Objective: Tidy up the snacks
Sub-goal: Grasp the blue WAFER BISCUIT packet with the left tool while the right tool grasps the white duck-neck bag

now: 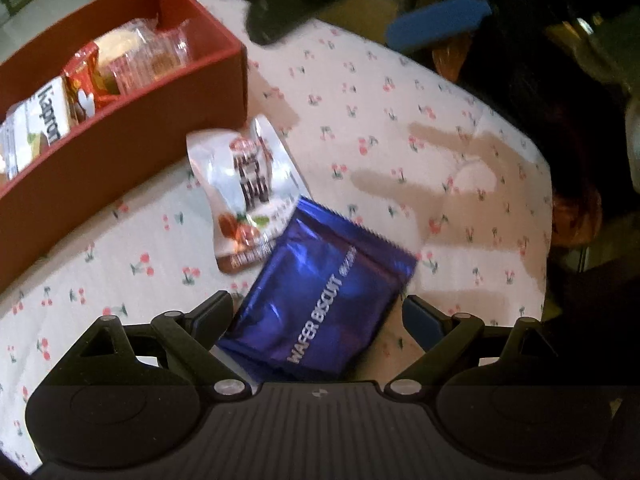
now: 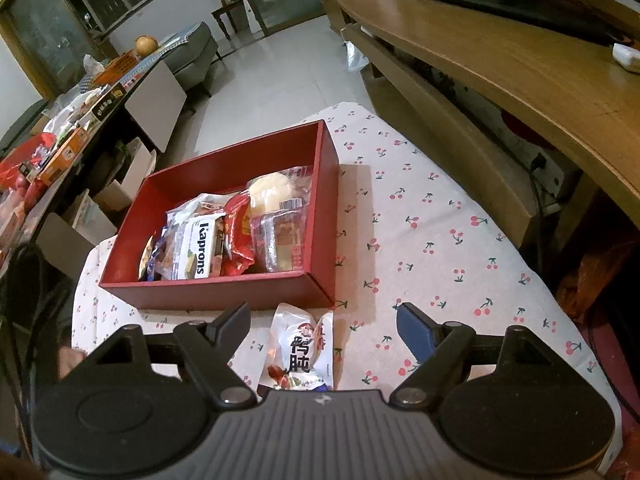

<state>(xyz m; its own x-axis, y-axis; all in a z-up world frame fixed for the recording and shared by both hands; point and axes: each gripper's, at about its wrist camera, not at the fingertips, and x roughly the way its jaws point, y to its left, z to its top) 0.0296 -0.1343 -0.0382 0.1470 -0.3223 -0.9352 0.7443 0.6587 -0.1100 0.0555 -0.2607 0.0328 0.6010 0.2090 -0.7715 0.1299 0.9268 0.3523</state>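
Blue wafer packet [image 1: 324, 304], left gripper [image 1: 320, 312] (spread wide)

Both my grippers, all matte black with blue pads

Lower half of the left wrist view, my left gripper [image 1: 320, 312] shows a ribbed dark grey housing with a small pale logo at its top edge, two round black domes either side, black triangular links, silver screws at the pivots, and blue pads on the fingers [image 1: 420, 320]. Right wrist view, my right gripper [image 2: 324, 324] looks identical: same ribbing, logo, screws, one blue pad [image 2: 416, 332] at right.
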